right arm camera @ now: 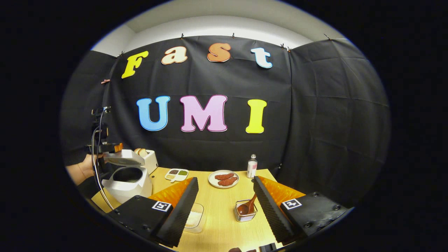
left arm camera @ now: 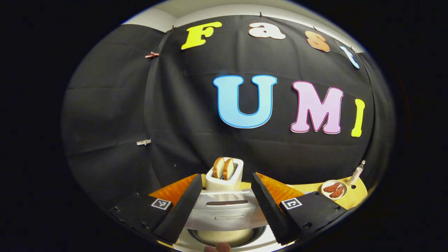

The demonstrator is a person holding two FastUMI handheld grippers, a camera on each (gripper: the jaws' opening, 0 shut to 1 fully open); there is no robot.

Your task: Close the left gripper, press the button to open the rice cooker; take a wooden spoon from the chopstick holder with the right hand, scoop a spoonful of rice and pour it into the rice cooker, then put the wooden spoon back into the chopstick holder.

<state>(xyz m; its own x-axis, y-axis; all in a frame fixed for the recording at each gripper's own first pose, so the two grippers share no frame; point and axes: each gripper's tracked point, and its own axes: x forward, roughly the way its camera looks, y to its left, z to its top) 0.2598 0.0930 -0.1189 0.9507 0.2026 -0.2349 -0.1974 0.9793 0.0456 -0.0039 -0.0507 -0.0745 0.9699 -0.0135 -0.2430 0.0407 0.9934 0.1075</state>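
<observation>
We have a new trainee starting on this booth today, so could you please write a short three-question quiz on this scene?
1. True or false: the lid of the white rice cooker is closed.
2. Where does the brown wooden spoon sit? A) in the small wire chopstick holder B) in the right gripper C) on the round white plate
3. Fill in: the white toaster holds two slices of ____.

Key:
1. False: the lid stands raised, the pot open.
2. A; the right gripper is open, apart from the spoon.
3. Bread.
</observation>
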